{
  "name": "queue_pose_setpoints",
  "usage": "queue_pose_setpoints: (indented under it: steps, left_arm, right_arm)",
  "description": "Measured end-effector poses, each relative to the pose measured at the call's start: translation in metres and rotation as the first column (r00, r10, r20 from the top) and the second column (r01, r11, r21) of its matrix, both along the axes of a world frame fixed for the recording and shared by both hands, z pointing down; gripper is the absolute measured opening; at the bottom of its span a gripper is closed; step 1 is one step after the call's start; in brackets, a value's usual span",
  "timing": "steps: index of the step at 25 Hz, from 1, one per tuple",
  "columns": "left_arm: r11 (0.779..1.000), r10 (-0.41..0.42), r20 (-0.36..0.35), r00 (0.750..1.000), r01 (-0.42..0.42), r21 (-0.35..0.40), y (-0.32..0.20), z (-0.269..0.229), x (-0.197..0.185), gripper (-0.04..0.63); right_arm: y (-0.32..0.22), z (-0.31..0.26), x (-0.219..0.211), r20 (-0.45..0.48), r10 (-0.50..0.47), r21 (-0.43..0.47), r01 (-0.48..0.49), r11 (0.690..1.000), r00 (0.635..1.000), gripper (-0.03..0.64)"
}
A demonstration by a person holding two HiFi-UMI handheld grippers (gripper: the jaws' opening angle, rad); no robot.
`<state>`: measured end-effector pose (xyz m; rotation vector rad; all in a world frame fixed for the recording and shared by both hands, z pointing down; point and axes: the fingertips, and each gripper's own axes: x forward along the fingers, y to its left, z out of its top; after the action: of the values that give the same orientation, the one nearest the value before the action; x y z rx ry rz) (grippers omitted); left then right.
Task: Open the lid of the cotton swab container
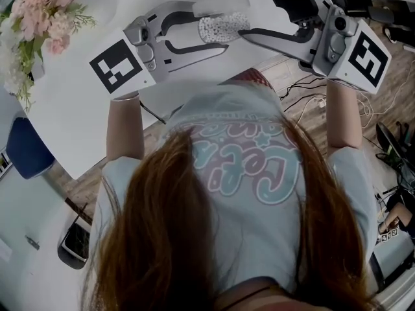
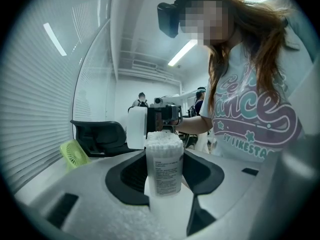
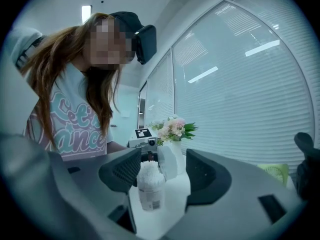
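Clamping the container (image 2: 163,164) upright by its sides, the left gripper (image 1: 211,30) holds it over the white table (image 1: 78,109). The lid (image 3: 167,161) stands flipped open beside the exposed swabs. The right gripper (image 3: 165,174) is released, its jaws spread wide around the container without contact.

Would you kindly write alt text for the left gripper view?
An upright cotton swab container, swab tips bare at its top, is clamped between the dark jaws of the left gripper. Behind it the right gripper faces the camera, held by a person in a printed T-shirt.
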<state>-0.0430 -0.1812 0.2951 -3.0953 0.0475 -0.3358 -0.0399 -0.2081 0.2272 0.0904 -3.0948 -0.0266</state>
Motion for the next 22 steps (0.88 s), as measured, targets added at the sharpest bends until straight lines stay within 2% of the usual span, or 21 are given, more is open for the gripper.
queue_pose_setpoints:
  steps: [9,14,18,22]
  left_arm:
    - [1.000,0.009,-0.013,1.000,-0.009,0.006,-0.007,-0.001,0.005,0.189]
    - [1.000,0.018,-0.017,1.000,-0.018,0.010,-0.010,0.003,0.006,0.187]
    - [0.999,0.034,-0.018,0.999,-0.033,0.015,-0.011,0.003,0.013,0.187]
    - [0.999,0.040,-0.020,0.999,-0.039,0.009,-0.015,0.013,0.012,0.189]
  right_arm:
    - [0.001,0.035,0.015,-0.071,-0.029,-0.062,0.024,0.998,0.997,0.272]
    - [0.004,0.060,0.009,-0.117,-0.065,-0.105,0.053,0.993,0.991,0.272]
    - [0.003,0.068,0.010,-0.127,-0.070,-0.107,0.057,0.993,0.989,0.268]
    - [0.001,0.078,0.007,-0.131,-0.079,-0.117,0.063,0.991,0.988,0.230]
